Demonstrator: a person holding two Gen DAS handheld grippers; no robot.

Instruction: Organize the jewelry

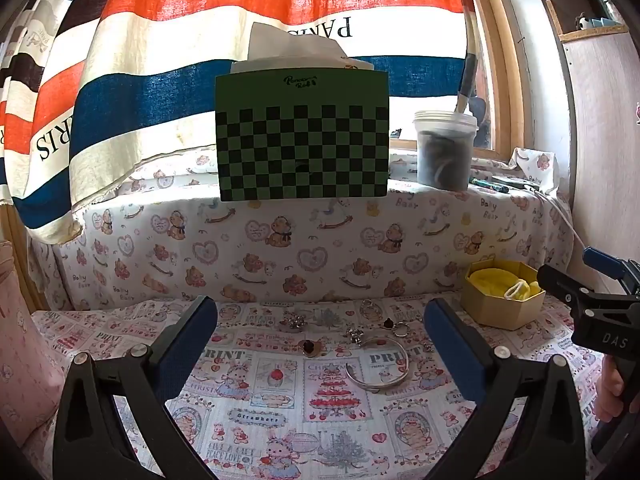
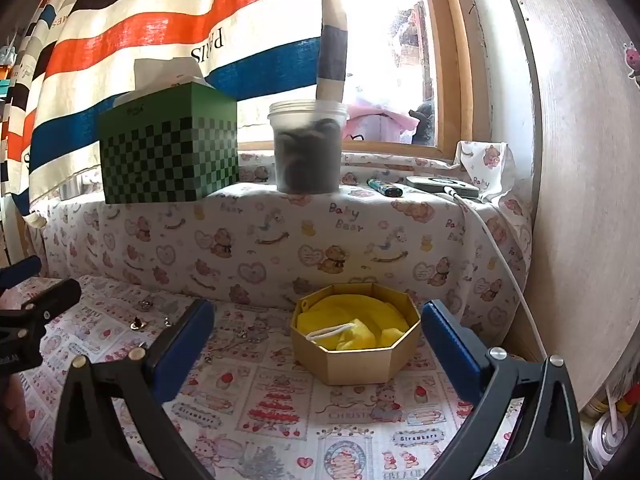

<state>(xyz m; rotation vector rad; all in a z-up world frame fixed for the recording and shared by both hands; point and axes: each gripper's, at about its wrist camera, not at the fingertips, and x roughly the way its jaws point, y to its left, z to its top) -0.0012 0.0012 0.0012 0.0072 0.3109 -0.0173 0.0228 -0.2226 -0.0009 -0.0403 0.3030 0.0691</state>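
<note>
A silver bangle and several rings lie loose on the printed tablecloth, left of the gold octagonal box holding yellow cloth. Left gripper and right gripper both stand wide open, holding nothing.

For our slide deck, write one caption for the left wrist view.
Open left gripper hovers above a silver bangle and rings on printed cloth, gold box beside.
</note>
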